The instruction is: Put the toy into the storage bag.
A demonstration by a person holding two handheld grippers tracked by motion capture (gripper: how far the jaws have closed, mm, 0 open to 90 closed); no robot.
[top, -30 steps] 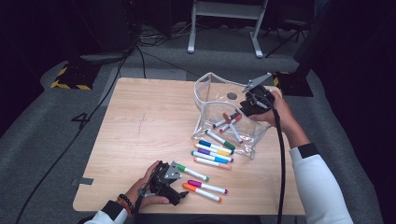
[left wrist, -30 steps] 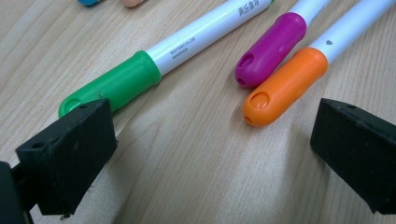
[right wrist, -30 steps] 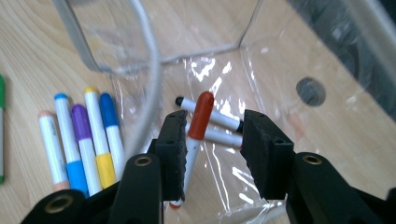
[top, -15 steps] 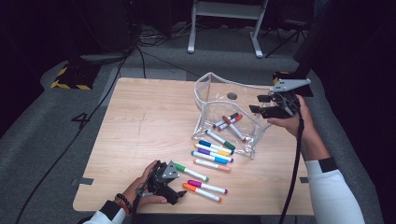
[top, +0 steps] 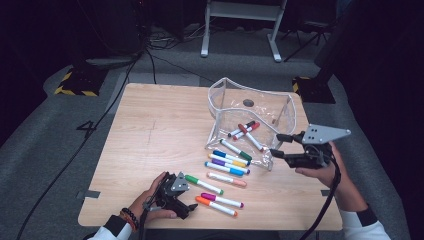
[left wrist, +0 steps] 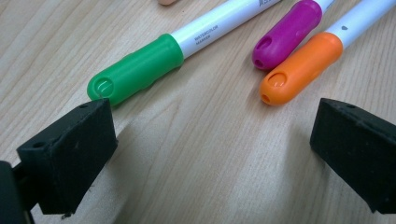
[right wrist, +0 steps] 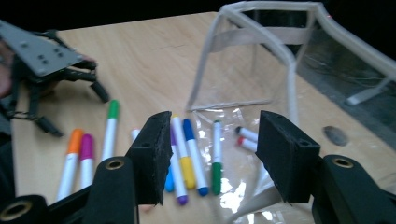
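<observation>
**Right gripper backs out of the pouch**

Pulled clear of the clear pouch (top: 250, 117), the right gripper (top: 278, 145) hovers beside it, jaws released, likely lining up another marker. Left gripper (left wrist: 212, 135) rests agape near the green marker (left wrist: 135, 70).

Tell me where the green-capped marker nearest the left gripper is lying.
In the high view, the green-capped marker lies on the table just right of the left gripper, with the magenta marker and orange marker beside it toward the near edge.

Black cables (top: 145, 55) cross grey carpet (top: 45, 145) beyond the wooden table (top: 160, 125).
</observation>
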